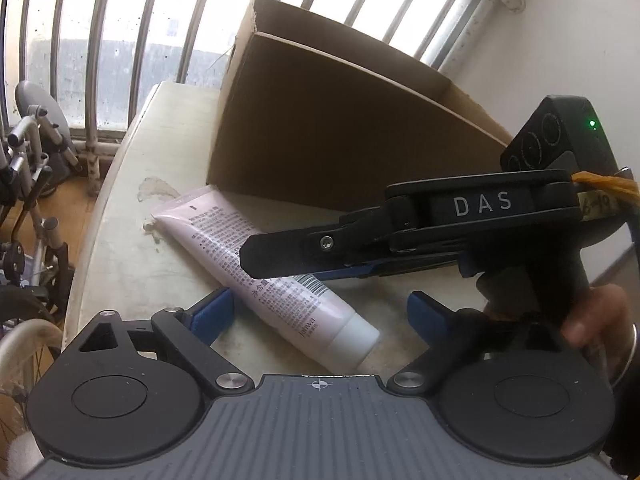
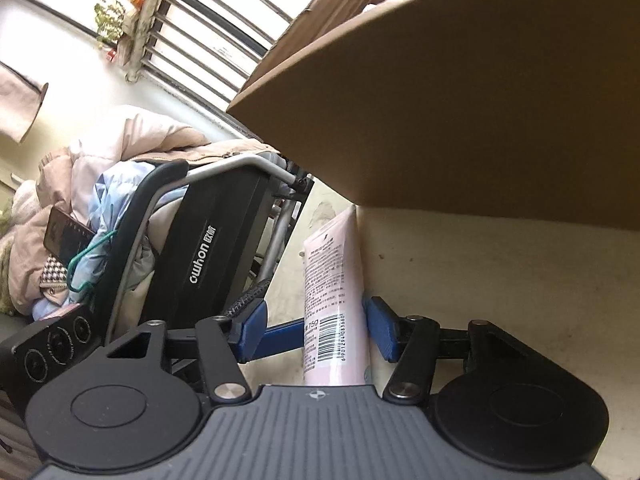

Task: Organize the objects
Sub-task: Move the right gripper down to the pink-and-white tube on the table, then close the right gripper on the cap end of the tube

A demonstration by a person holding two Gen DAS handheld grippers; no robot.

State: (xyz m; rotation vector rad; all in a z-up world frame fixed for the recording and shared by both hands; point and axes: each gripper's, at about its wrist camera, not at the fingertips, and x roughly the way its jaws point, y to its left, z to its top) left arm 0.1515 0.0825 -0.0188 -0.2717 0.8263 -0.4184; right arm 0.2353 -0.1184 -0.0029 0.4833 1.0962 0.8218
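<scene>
A pale pink tube [image 1: 256, 264] with a white cap [image 1: 356, 342] lies on the cream table [image 1: 132, 248] in front of an open cardboard box [image 1: 340, 132]. My left gripper [image 1: 316, 312] is open just above the tube's cap end, its blue pads on either side. My right gripper [image 1: 256, 258] comes in from the right, turned on its side over the tube's middle. In the right wrist view the tube [image 2: 334, 304] stands between the right gripper's [image 2: 316, 330] blue pads [image 2: 380, 330]; the right pad touches it and a gap stays at the left pad.
The box [image 2: 460, 92] fills the table's far right and looms over the right gripper. A wheelchair [image 2: 208, 248] piled with clothes stands beyond the table's left edge. A barred window [image 1: 120, 20] runs behind. The table's curved edge [image 1: 96, 216] is at the left.
</scene>
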